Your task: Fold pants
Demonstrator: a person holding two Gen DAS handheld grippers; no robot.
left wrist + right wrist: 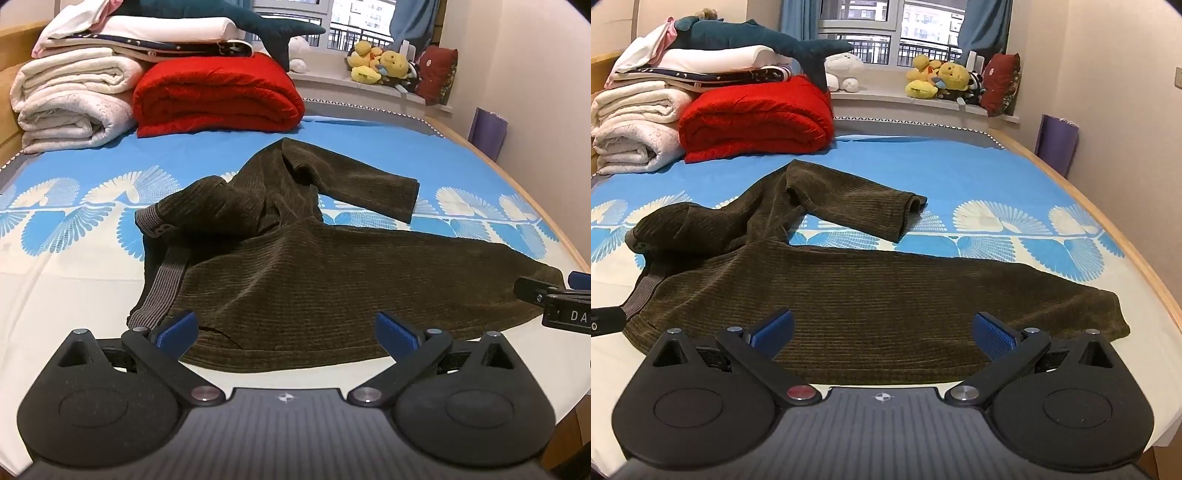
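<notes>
We have the pants [295, 273] lying rumpled on the bed [74, 288], not yet folded: the waistband [164, 291] sits toward nine o'clock in the left view, one leg runs flat across to three o'clock, and the other leg [354, 184] is kinked back on itself up at twelve o'clock, its cuff pointing to the right. Our left claw [286, 328] hangs with its jaws spread wide and nothing between them, just over the near hem beside the waistband. Our right claw [882, 332] is equally wide and empty, above the near edge of the flat leg, closer to its cuff at three o'clock. We judge this to be the very start, the reach before the first pinch. Next we would need to straighten the crumpled far leg and lay it over the flat one, so each claw must close on a single edge without bunching the thick ribbed cloth. The folded blankets [218, 96] at eleven o'clock stay well clear.
</notes>
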